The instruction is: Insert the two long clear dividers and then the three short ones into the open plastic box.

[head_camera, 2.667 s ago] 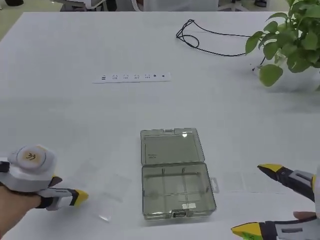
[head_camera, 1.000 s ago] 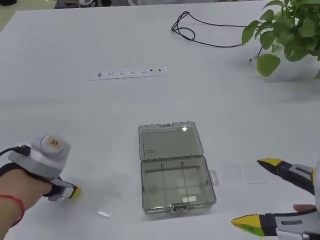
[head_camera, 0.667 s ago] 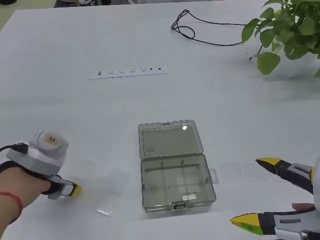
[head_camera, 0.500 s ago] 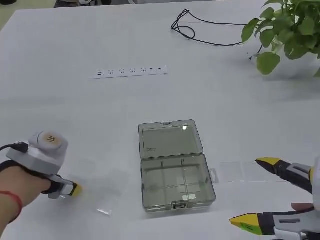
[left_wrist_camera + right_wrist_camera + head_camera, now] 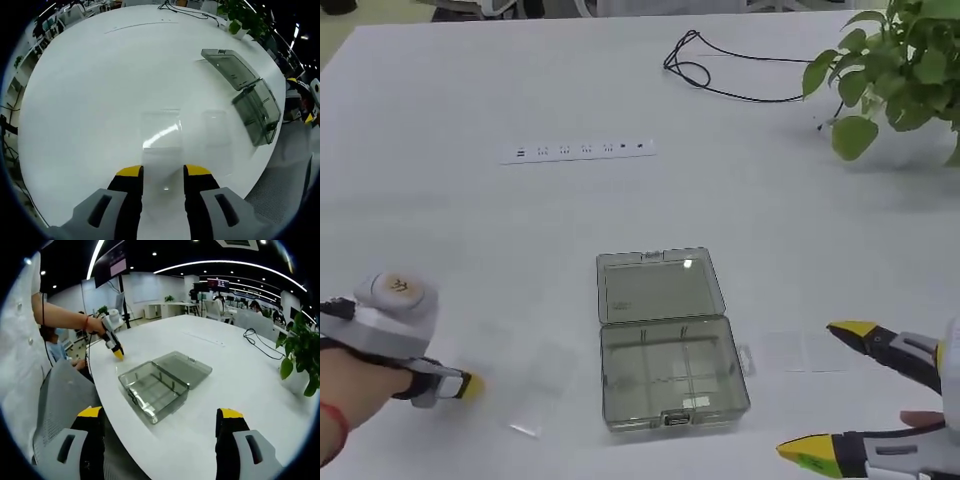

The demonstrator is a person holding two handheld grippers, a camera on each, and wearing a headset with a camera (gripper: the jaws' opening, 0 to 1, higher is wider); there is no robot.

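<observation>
Left gripper [image 5: 164, 172]: low on the table at the box's 9 o'clock, jaws narrow; can't tell whether the clear divider [image 5: 161, 131] ahead reaches between them.
Right gripper [image 5: 828, 392]: spread wide, empty, at the box's 4 o'clock.
Box [image 5: 630, 415]: open, with more dividers [image 5: 805, 350] at its 3 o'clock.
Risk: the sheet is flat and slick, so the jaws may skid off or shove it away.
Change: left gripper has eased toward 9 o'clock; box unmoved.

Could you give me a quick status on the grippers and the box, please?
Left gripper open, low at clear dividers on table. Right gripper wide open beside plastic box. Box open, nothing blocking it.
</observation>
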